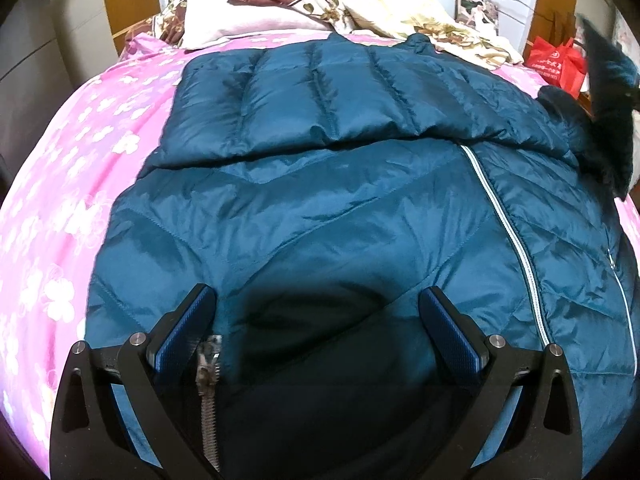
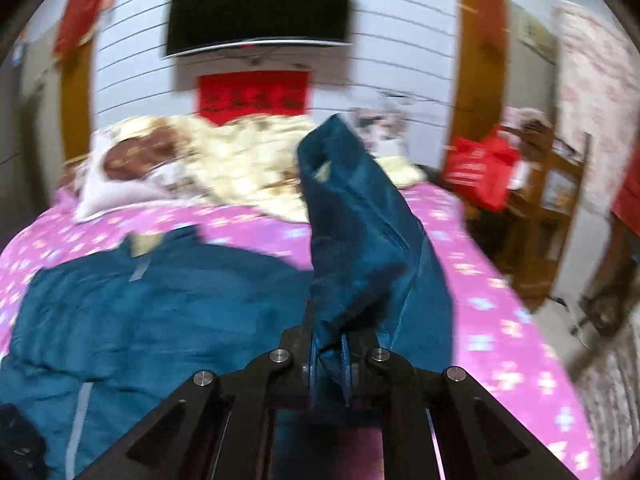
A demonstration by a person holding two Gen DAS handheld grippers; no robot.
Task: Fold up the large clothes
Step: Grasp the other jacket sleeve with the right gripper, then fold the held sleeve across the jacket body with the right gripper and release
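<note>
Right gripper (image 2: 329,354): jaws clamped on raised teal quilted sleeve (image 2: 360,216).
Left gripper (image 1: 316,320): jaws wide, empty, over teal puffer jacket (image 1: 320,208) on pink floral bedspread (image 1: 80,140).
Advice: lay sleeve flat across jacket's front.

Left wrist view close above the teal down jacket (image 1: 320,208), angled steeply down toward the headboard at 12 o'clock, right wrist view higher, shallower, blurred, both sharing jacket, pink floral bedsheet (image 2: 500,320), pillows (image 1: 240,24).
</note>
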